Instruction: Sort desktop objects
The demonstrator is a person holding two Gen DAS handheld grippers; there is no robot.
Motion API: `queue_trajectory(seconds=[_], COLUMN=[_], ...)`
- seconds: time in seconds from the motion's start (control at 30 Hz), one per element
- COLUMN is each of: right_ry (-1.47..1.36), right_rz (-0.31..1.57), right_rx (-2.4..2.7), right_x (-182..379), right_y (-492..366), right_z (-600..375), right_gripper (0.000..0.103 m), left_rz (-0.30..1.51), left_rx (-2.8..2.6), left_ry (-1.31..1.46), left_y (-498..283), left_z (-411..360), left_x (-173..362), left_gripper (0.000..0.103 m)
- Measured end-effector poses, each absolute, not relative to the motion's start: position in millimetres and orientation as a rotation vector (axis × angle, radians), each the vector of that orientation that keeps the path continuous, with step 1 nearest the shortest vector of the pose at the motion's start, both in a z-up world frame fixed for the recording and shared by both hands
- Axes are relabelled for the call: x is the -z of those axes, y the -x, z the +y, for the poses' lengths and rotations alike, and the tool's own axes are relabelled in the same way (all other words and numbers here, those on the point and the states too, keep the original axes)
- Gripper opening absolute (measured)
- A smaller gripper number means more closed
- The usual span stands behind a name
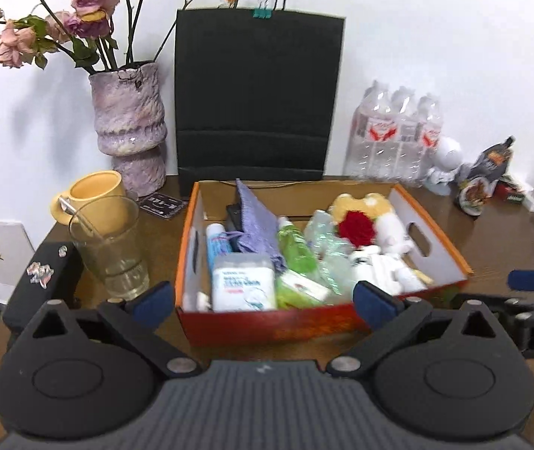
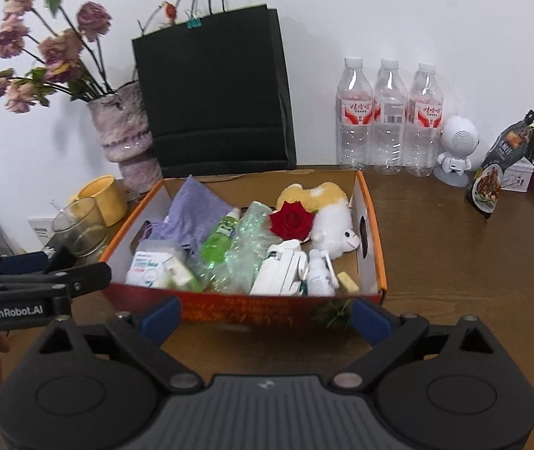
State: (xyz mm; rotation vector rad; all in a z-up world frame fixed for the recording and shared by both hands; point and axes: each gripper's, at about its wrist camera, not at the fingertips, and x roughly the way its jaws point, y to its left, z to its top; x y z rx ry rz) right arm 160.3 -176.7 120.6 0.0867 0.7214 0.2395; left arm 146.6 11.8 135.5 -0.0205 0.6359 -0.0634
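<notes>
- The orange-rimmed cardboard box sits mid-way on the dark brown wooden worktop, crammed with small things: a red fabric rose, a white-and-yellow plush animal, a green clear-plastic bottle, a folded lilac cloth; whether they are being packed in or taken out cannot be told from how they lie
- The left gripper hangs just before the box's near wall, fingers spread wide and empty; the right gripper likewise, fingers wide apart, nothing held
- The box is so crowded that a reach for one piece could drag its neighbour, or tip the bottle
- The rose rests against the plush; pinching it could snag the fur or crush the petals
- The tall clear drinking glass and yellow ceramic mug stand just left of the box; a sideways swing of the left gripper could topple them
- Both grippers are close together; crossing paths risks a knock
</notes>
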Motion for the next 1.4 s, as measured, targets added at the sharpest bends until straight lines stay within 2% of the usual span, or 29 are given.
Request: queue_trajectory(seconds=[0.2,0.37,0.53,0.8,1.4], right_ry=[-0.086,-0.042,-0.036,0.007,0.023], right_rz=[0.687,0.703,0.691,0.704,0.705], right_rx=[-0.237,-0.177,-0.152,-0.139,-0.134], right_x=[-91.9,-41.3,-15.1,8.5,12.1], right_y=[-99.2,-55.9,-37.3,-29.5,-34.3], right_z=[-175.8,-175.5,-177.3,-172.8,-167.0], right_gripper=[0.101,0.101,0.101,0.101,0.103], left_rz=[0.607,0.629,0.624,0.677,0.705], left_rx=[0.060,0.033,0.016,-0.002,-0.016], left_ry=[0.025,-0.022,0.045,-0.004,-0.008], left_y=[-85.9,-43.6,-11.5,-7.9,-12.6], left_z=[10.0,6.4,6.3,-0.9,0.0], left_x=[-112.2,-67.0,-31.6,-7.1,-2.1], left_gripper=[0.103,0.103,0.103,0.103,0.103])
